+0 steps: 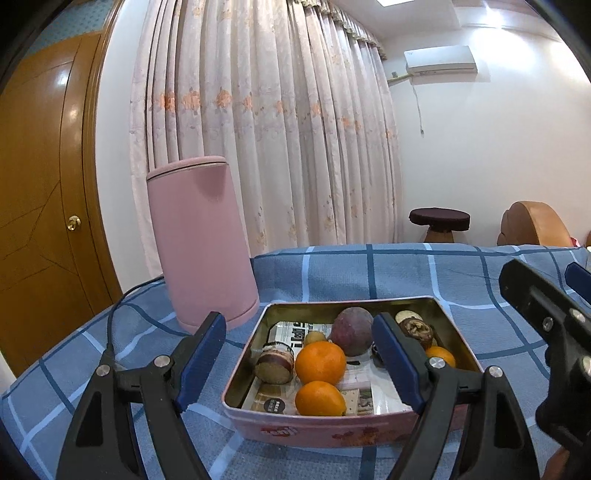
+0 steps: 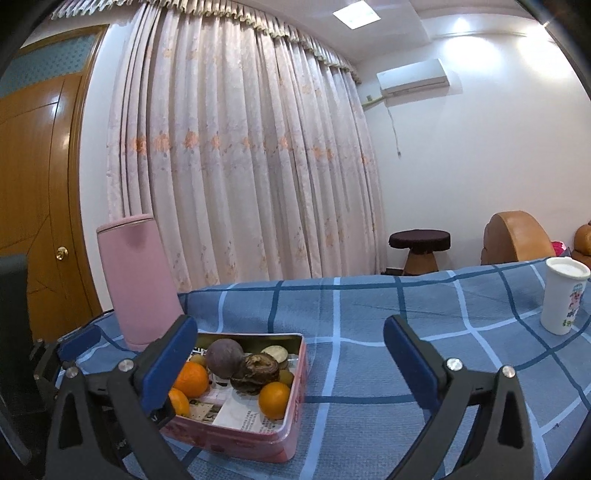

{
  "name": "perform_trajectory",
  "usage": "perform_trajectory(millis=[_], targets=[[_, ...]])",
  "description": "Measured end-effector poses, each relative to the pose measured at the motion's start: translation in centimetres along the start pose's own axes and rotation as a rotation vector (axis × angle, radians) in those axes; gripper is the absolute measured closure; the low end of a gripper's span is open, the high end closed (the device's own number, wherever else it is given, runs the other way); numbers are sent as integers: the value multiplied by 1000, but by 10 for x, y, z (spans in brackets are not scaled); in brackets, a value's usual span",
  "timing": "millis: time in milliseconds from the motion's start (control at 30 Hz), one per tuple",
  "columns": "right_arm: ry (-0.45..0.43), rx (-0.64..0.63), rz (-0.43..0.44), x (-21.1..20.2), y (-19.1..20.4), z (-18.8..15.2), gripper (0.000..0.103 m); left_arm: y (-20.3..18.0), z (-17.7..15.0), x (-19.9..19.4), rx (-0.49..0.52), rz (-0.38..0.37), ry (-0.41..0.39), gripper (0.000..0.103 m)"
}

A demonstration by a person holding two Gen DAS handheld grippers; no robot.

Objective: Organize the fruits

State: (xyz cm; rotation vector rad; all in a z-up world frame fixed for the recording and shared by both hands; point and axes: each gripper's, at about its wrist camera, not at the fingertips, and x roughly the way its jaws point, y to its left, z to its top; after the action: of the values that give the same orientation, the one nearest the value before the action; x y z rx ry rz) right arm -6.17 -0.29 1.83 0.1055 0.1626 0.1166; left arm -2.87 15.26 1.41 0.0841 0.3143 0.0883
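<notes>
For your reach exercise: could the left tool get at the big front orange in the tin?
Probably yes: the left tool is open, the orange lies uncovered in the lidless tin.

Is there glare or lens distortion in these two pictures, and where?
Left wrist view: glare streaks on the wooden door, and the curtain bows from the fisheye. Right wrist view: the ceiling light is blown out, and the frame corners are dark.

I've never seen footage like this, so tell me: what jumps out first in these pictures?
A pink tin on the blue checked cloth holds bright oranges and a dark purple fruit. A tall pink canister stands just behind it to the left. In front, the left gripper and right gripper both stand open, holding nothing.
</notes>
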Motion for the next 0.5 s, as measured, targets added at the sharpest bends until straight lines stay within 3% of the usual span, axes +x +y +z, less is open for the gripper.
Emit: perform_trajectory(millis=[500], targets=[[-4,-1,4,-2,1,-1,0,1,-1,-2,-17,3,6,18]])
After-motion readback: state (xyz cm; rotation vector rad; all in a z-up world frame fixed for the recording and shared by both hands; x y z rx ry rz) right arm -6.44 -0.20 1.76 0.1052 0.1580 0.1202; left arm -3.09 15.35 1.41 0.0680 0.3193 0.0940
